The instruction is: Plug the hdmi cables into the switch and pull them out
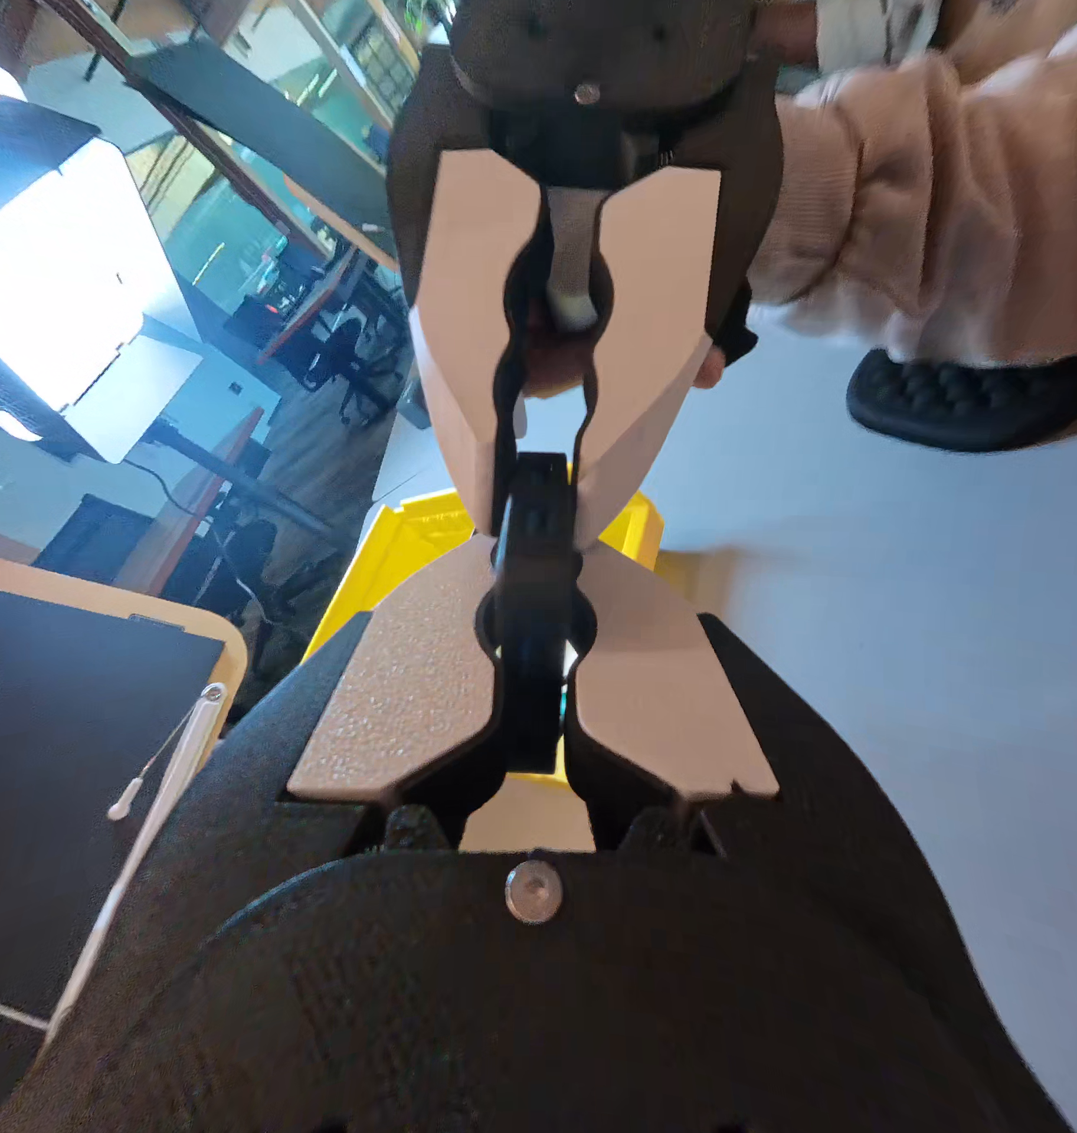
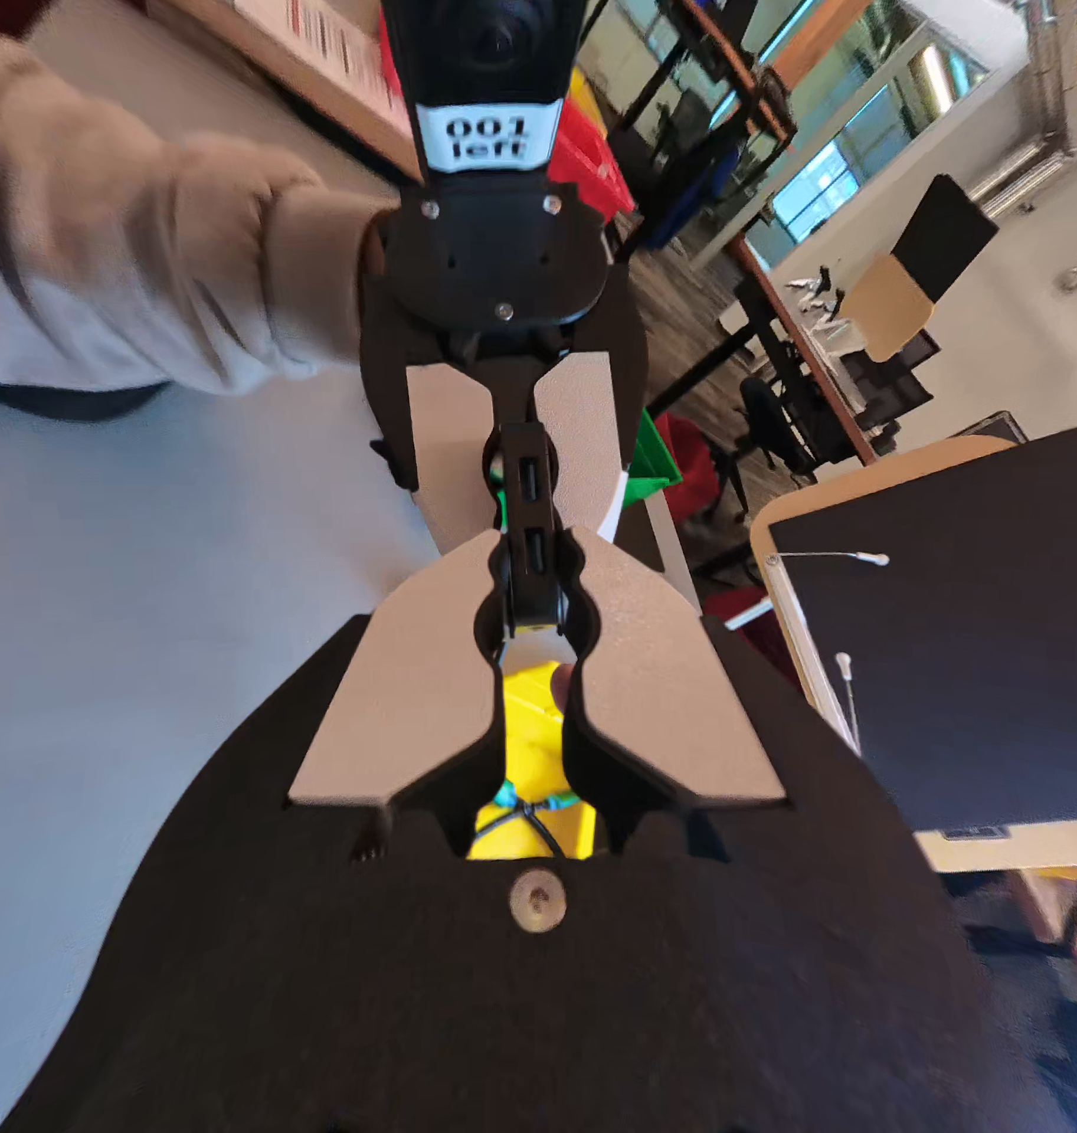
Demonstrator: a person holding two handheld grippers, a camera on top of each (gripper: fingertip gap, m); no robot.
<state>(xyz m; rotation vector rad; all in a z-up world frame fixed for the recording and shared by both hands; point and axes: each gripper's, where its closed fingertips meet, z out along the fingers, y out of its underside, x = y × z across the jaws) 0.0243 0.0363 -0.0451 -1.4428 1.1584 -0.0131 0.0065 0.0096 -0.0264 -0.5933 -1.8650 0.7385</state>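
**Black switch held between two grippers, tip to tip**

Black and boxy, the HDMI switch [image 2: 528, 527] hangs in mid-air above a pale grey tabletop [image 2: 155, 582], pinched from both ends at once. The right gripper [image 2: 532, 585] clamps its near end between beige fingers [image 2: 437, 662]; the left gripper [image 2: 526, 484] faces it head-on and grips the far end, a white label on its black body. Two slot-shaped ports on the switch's narrow side show in the right wrist view, both unoccupied.

From the left wrist view, the left gripper [image 1: 536, 570] closes on the switch [image 1: 539, 539], with the right gripper [image 1: 539, 490] squeezing it from the opposite side. A yellow bin [image 1: 401, 539] sits on the table [image 1: 891, 674] directly below; thin cords [image 2: 526, 818] lie in the bin [image 2: 526, 754]. Sleeved arms [image 1: 928, 208] steady both tools.
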